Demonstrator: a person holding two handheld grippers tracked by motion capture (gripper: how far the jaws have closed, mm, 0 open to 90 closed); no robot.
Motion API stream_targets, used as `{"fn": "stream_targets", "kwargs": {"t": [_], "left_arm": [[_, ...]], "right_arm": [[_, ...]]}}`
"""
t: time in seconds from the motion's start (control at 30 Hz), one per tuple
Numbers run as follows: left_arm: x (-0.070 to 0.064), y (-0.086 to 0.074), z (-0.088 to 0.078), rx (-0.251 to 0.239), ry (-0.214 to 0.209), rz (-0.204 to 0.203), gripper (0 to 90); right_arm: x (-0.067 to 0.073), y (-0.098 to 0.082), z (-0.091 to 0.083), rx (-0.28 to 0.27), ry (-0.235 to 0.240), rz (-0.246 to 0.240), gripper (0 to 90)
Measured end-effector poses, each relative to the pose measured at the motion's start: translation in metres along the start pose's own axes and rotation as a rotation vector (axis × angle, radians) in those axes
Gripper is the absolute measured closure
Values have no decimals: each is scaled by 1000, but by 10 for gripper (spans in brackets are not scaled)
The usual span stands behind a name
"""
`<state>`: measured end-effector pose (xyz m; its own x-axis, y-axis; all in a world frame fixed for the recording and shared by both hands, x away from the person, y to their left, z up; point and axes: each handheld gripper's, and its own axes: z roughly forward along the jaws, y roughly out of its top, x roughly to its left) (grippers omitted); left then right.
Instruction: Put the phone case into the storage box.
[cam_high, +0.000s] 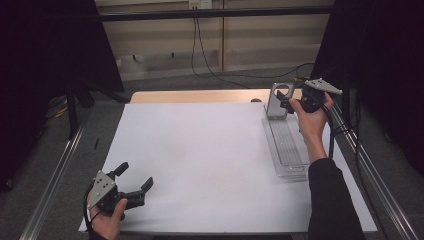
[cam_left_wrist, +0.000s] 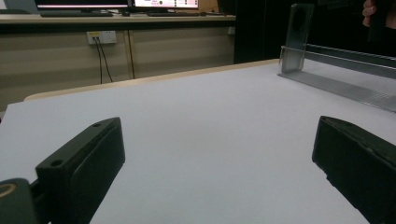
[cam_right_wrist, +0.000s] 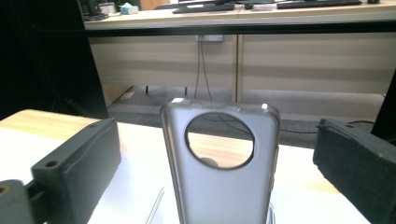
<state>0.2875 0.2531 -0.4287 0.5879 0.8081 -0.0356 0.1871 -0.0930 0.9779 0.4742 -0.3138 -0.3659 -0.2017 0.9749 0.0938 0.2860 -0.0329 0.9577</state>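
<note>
A grey phone case (cam_high: 279, 100) with a round camera hole stands upright at the far end of a clear slotted rack (cam_high: 287, 145) on the right of the white mat. My right gripper (cam_high: 286, 100) is held just right of the case, open. In the right gripper view the case (cam_right_wrist: 219, 191) stands centred between the two spread jaws of the gripper (cam_right_wrist: 215, 154), touching neither. My left gripper (cam_high: 135, 175) rests near the mat's front left corner, open with nothing between its jaws (cam_left_wrist: 215, 154). From there the case (cam_left_wrist: 297, 37) and rack (cam_left_wrist: 345, 86) show far off at the right.
The white mat (cam_high: 200, 160) covers a wooden table whose bare edge (cam_high: 200, 96) shows at the back. Metal rails (cam_high: 370, 175) run along both sides, with dark curtains beyond. Cables hang from a wall socket (cam_left_wrist: 102, 36) behind the table.
</note>
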Motion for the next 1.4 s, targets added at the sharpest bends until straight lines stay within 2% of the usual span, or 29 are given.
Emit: {"fn": "stream_targets", "kwargs": {"t": [0.17,0.33,0.5,0.6,0.7,0.73,0.8,0.87,1.0,1.17,1.4], "left_arm": [[-2,0,1,-2,11,9,24],[-2,0,2,-16,24,5,24],[-3,0,3,3,42,4,24],[-5,-1,4,15,24,-4,24],[-7,0,3,-5,34,-4,25],[-7,0,3,-13,21,-13,25],[-8,0,3,-15,23,-12,26],[-7,0,3,-11,24,-10,26],[-6,0,2,-11,27,-13,26],[-6,-1,2,-11,24,-5,26],[-7,0,1,-24,29,-13,26]], "right_arm": [[1,-2,-8,-1,7,18,0],[3,-4,-15,17,0,-19,0],[1,-4,-27,15,1,-39,6],[-1,-8,-32,4,9,-35,7],[-1,-13,-37,1,27,-40,7],[0,-13,-39,-1,30,-40,6],[2,-15,-45,-20,39,-56,7],[2,-16,-49,-23,50,-52,7],[5,-22,-56,-2,51,-54,0],[9,-29,-66,-6,72,-70,0],[15,-36,-84,-25,98,-59,0]]}}
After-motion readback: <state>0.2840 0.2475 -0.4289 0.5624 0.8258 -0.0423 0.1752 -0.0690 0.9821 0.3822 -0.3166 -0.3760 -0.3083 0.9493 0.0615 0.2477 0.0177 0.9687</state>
